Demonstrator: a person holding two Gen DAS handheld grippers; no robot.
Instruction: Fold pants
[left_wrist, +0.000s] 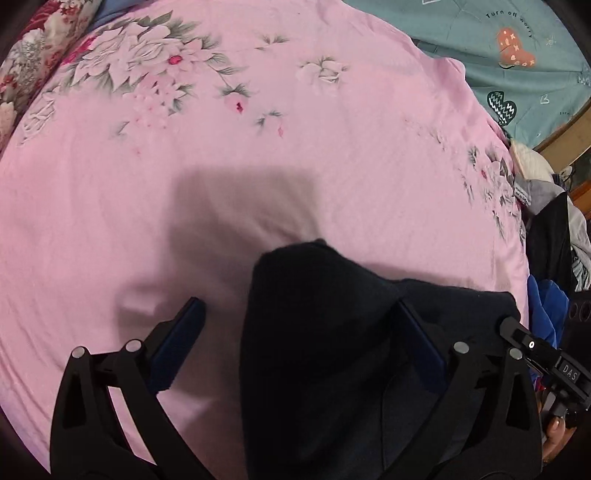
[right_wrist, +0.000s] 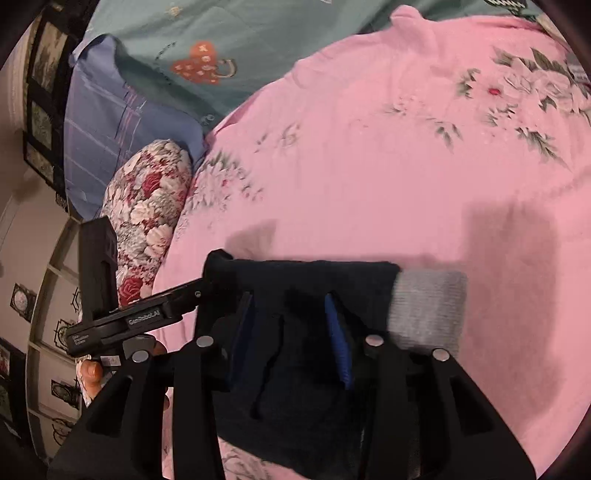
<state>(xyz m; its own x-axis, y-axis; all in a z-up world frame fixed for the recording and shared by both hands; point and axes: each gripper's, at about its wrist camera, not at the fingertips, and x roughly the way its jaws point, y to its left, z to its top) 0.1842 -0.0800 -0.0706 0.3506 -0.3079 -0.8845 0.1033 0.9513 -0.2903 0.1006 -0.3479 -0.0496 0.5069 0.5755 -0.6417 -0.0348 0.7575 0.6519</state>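
Over pink sheet (left_wrist: 295, 155): both hand-held grippers (left_wrist: 297, 310) (right_wrist: 288, 299) spread, seemingly straddling dark pants (left_wrist: 317, 332).

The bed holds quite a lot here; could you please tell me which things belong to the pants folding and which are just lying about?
Part of the job:
dark pants with grey cuff
left gripper
right gripper

Just lying about:
pink floral sheet
teal quilt
floral pillow
clothes pile
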